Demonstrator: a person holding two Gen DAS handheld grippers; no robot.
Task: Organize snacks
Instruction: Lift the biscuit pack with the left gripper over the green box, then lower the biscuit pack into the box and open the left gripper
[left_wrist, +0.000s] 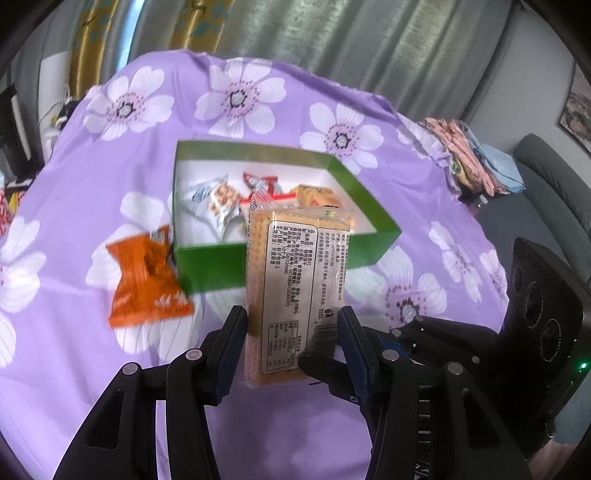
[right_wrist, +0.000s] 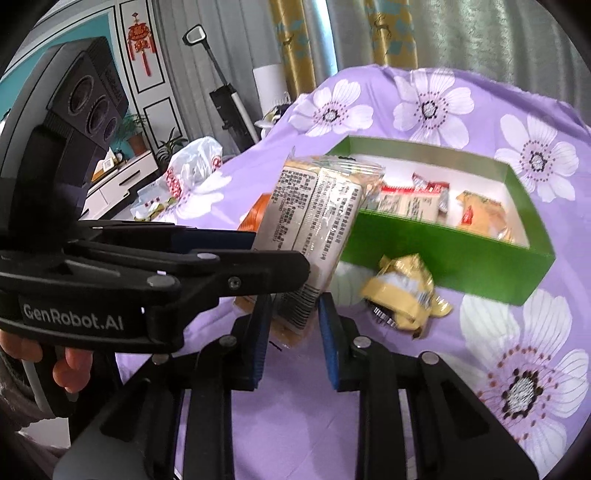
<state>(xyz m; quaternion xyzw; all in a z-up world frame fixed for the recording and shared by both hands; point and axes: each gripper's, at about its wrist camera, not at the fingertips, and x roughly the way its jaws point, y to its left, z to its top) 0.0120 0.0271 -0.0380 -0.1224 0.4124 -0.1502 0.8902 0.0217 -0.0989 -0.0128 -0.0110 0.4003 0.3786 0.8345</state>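
Gripping the long clear-wrapped biscuit pack (left_wrist: 295, 291) by its near end, the left gripper (left_wrist: 291, 332) holds it lifted, long axis pointing straight ahead at the open green cardboard box (left_wrist: 280, 266) just beyond. The right gripper (right_wrist: 291, 332), jaws parted and empty, sits near the crumpled yellow wrapped snack (right_wrist: 404, 295) before the box.

Between my left jaws: glossy clear-plastic cracker pack (left_wrist: 295, 280); ahead, matt green cardboard box (left_wrist: 280, 258), crinkly foil wrappers, soft printed cloth (left_wrist: 74, 369)
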